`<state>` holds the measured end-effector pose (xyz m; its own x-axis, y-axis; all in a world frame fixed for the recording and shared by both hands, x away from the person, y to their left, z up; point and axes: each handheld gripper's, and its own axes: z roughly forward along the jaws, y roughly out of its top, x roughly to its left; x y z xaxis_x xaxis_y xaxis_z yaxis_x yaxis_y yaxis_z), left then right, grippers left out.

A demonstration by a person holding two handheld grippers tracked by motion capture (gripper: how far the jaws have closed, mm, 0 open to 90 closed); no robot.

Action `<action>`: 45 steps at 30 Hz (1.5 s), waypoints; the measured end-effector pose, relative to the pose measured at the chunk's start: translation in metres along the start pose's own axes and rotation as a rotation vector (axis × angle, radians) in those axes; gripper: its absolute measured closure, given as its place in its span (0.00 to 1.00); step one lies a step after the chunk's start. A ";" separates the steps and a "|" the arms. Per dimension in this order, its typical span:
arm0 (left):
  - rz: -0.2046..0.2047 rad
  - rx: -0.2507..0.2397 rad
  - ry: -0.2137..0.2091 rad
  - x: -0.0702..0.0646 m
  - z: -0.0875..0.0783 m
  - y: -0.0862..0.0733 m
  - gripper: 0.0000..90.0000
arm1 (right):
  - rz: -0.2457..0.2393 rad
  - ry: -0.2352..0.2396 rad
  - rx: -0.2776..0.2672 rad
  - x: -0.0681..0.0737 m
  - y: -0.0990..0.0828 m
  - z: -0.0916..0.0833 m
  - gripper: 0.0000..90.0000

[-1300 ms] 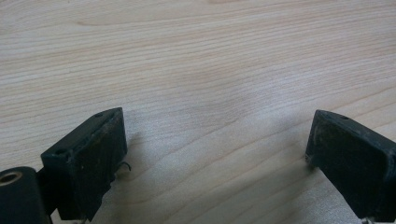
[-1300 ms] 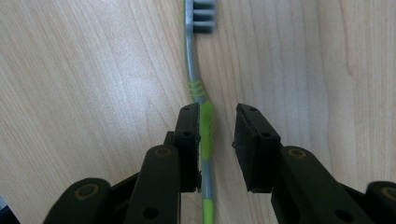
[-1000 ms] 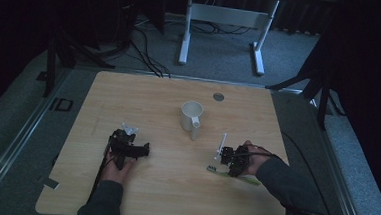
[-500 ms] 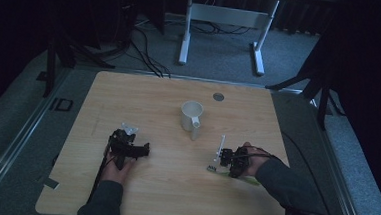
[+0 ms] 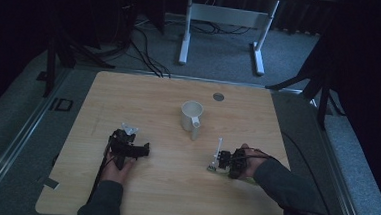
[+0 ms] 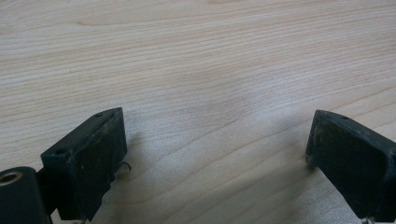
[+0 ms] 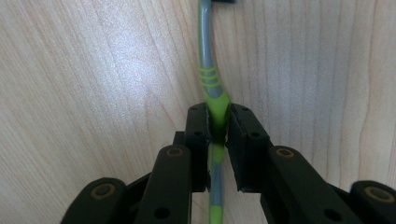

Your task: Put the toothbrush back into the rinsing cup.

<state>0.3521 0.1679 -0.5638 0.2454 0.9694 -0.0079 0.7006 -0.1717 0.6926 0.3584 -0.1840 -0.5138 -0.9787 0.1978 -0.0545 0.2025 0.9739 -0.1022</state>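
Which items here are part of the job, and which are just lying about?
In use, likely:
toothbrush, clamped in the right gripper
mug, possibly its target
left gripper, open over bare table

Lying about:
grey disc near the far edge

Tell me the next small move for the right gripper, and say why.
Probably lift the toothbrush off the table and carry it toward the mug. The right gripper is already shut on its green and grey handle, the white mug stands upright and open farther up the table, and the left gripper rests open on bare wood, holding nothing.
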 end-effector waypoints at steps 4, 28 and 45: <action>-0.001 0.000 0.000 0.000 0.000 0.000 0.06 | -0.004 -0.006 0.005 0.000 0.000 0.000 0.88; -0.001 0.000 0.000 0.000 0.000 0.000 0.06 | 0.016 0.009 -0.035 -0.003 -0.005 -0.004 0.90; -0.001 0.000 0.000 0.000 0.000 0.000 0.06 | 0.115 -0.004 -0.172 -0.016 -0.020 -0.025 0.91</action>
<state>0.3521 0.1679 -0.5638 0.2449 0.9695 -0.0083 0.7007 -0.1711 0.6926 0.3695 -0.2037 -0.4863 -0.9493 0.3086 -0.0604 0.3039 0.9497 0.0757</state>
